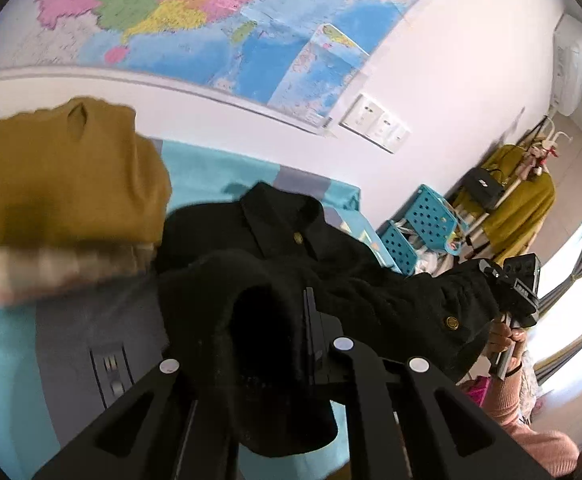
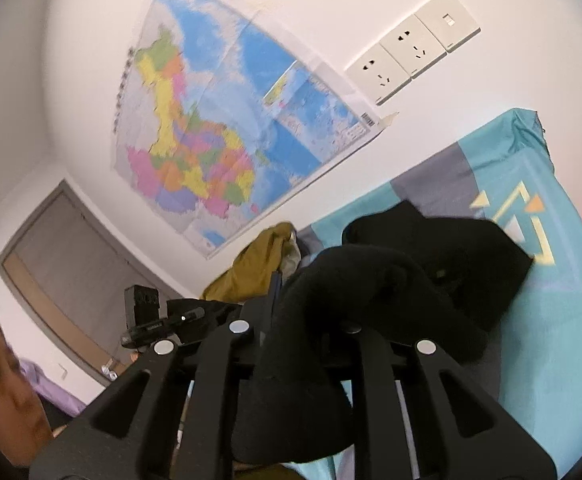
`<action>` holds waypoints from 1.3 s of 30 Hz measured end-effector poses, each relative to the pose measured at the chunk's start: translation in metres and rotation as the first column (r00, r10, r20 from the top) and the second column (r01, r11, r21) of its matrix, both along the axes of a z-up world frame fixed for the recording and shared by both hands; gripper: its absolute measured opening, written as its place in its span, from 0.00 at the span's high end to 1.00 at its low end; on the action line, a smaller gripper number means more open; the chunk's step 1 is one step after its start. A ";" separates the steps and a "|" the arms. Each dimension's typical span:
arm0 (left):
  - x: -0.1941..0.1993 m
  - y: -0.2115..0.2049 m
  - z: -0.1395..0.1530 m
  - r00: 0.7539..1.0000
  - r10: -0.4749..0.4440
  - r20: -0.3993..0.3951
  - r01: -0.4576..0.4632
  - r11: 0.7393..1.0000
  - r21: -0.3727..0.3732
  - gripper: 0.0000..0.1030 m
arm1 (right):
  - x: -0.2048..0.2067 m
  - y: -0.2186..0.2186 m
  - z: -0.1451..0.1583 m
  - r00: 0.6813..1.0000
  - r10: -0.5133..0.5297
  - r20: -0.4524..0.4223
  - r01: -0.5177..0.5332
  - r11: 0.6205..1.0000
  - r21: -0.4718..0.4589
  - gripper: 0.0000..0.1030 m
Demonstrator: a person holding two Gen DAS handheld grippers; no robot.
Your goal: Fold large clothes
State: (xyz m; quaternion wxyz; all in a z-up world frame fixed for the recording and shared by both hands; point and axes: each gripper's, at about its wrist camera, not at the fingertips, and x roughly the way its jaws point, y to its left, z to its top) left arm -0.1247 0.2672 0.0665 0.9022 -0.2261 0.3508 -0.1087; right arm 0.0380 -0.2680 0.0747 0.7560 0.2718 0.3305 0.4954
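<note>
Two grippers hold one black garment (image 1: 331,280) up over the bed (image 1: 211,168), which has a turquoise and grey cover. From the left wrist view, the left gripper (image 1: 311,344) has thick black cloth bunched between its fingers, so it is clenched on the garment; a collar and two small gold buttons show on the cloth. Only this view shows the right gripper (image 1: 511,292) from outside, held in the person's hand (image 1: 507,336) at the far end of the garment, and also the clothes rack (image 1: 523,192) with a mustard coat beside blue baskets (image 1: 423,224). A mustard garment (image 1: 59,176) lies folded on the bed, just beside the black one. From the right wrist view, the right gripper (image 2: 311,332) also has black cloth (image 2: 411,280) squeezed between its fingers and hanging over them. Only this view shows the wall sockets (image 2: 411,48) clearly, the whole map (image 2: 227,128), a grey door (image 2: 63,260), and the left gripper (image 2: 159,320) seen from outside.
</note>
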 end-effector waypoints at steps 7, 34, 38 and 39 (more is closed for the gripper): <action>0.093 0.024 -0.006 0.992 0.036 -0.118 -0.035 0.999 0.008 0.94 | 0.104 0.033 -0.027 0.983 -0.075 -0.166 0.072 0.997 -0.024 0.86; 0.097 0.016 -0.042 0.998 -0.015 -0.068 0.026 0.985 0.168 0.30 | 0.104 0.117 -0.052 0.992 0.018 0.127 0.036 0.912 -0.408 0.21; 0.106 -0.030 -0.057 0.989 -0.098 -0.114 0.129 0.940 0.316 0.29 | 0.091 0.179 -0.072 0.964 0.127 0.234 0.044 0.790 -0.611 0.22; 0.110 -0.037 -0.062 0.986 -0.110 -0.128 0.147 0.932 0.332 0.29 | 0.092 0.192 -0.079 0.956 0.144 0.256 0.061 0.756 -0.652 0.24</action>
